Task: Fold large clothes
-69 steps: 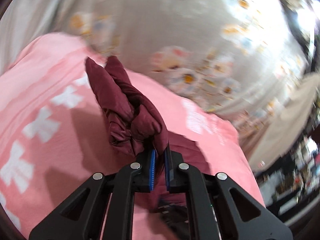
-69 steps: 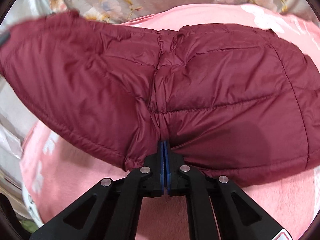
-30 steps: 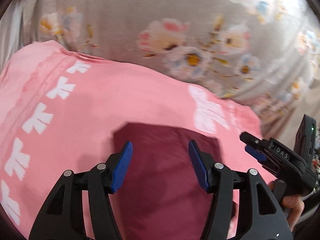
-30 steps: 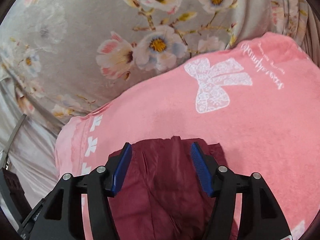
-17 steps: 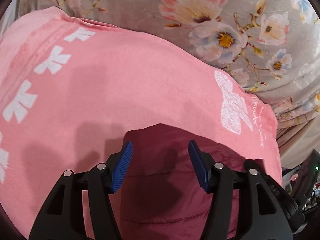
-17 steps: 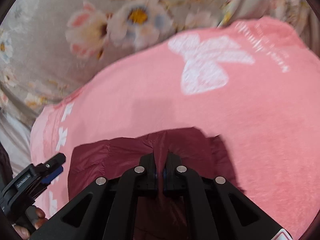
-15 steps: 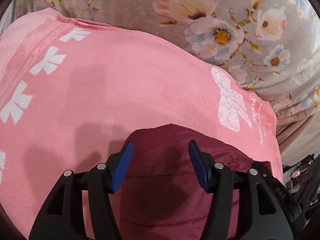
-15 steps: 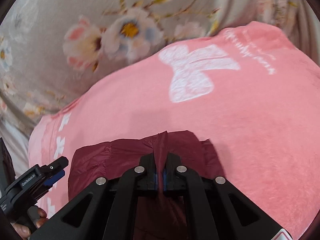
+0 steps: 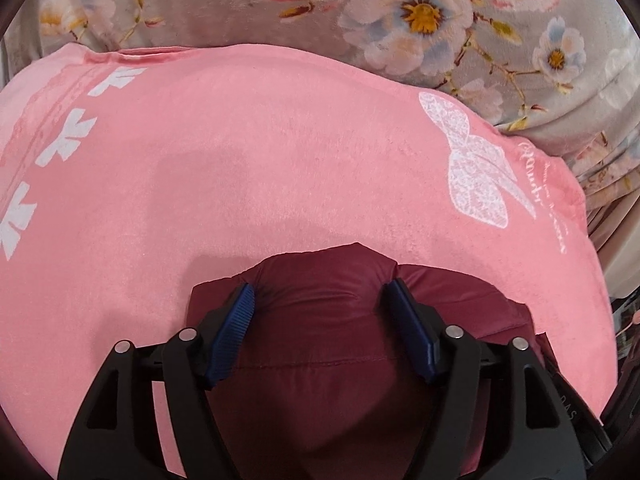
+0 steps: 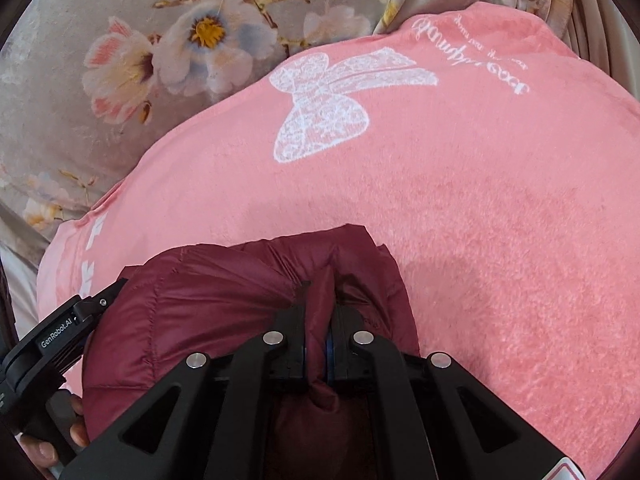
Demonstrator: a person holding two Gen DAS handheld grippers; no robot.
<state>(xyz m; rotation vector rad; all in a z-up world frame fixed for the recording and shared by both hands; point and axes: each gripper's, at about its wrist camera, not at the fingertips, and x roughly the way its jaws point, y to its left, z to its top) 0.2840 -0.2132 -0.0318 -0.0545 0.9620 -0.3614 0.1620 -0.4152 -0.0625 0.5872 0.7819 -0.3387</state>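
Observation:
A maroon quilted puffer jacket (image 9: pixel 320 344) lies bunched on a pink blanket (image 9: pixel 260 160). My left gripper (image 9: pixel 320 304) is open, its blue-padded fingers (image 9: pixel 234 332) pressed against the jacket's top edge on either side of a padded bulge. In the right wrist view the jacket (image 10: pixel 224 296) shows again. My right gripper (image 10: pixel 318 300) is shut on a raised fold of it near its upper right corner. The left gripper's body (image 10: pixel 60 340) shows at the lower left of that view, beside the jacket.
The pink blanket (image 10: pixel 500 220) has a white lace bow print (image 10: pixel 320 108) and small white bows (image 9: pixel 64 140) along one edge. It lies on a grey floral bedspread (image 9: pixel 380 8). The bed's edge drops off at far right (image 9: pixel 616 264).
The jacket was lowered from the air onto the blanket and let go. The right gripper then shut on a fold of it. The left gripper stayed open and moved closer to the jacket's edge.

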